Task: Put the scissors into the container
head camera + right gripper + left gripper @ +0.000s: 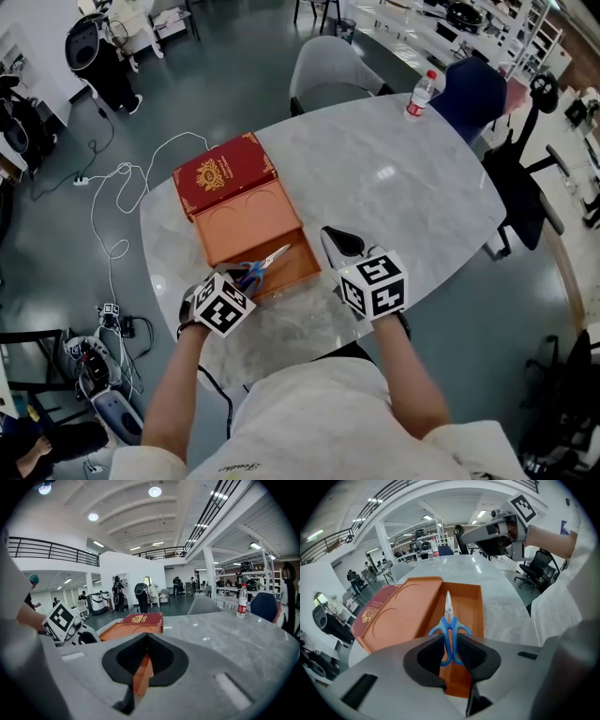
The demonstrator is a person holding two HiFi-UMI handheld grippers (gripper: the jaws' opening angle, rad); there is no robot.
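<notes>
I'm holding the left tongs (pixel 449 644) clamped on the scissors (pixel 448 613) by the handles, blades hanging over the open box (pixel 412 602) at frame centre, ready to drop. The right tongs (pixel 147 644) are idling together, empty, beside it.

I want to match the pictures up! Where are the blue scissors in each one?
Head view: the blue scissors sit lower middle, over the front of the orange box.
Left gripper view: the scissors are in the centre, handles pinched in the left tongs, blades pointing into the box.
Right gripper view: not in it.
Shared landmark: the red lid with the gold crest.
</notes>
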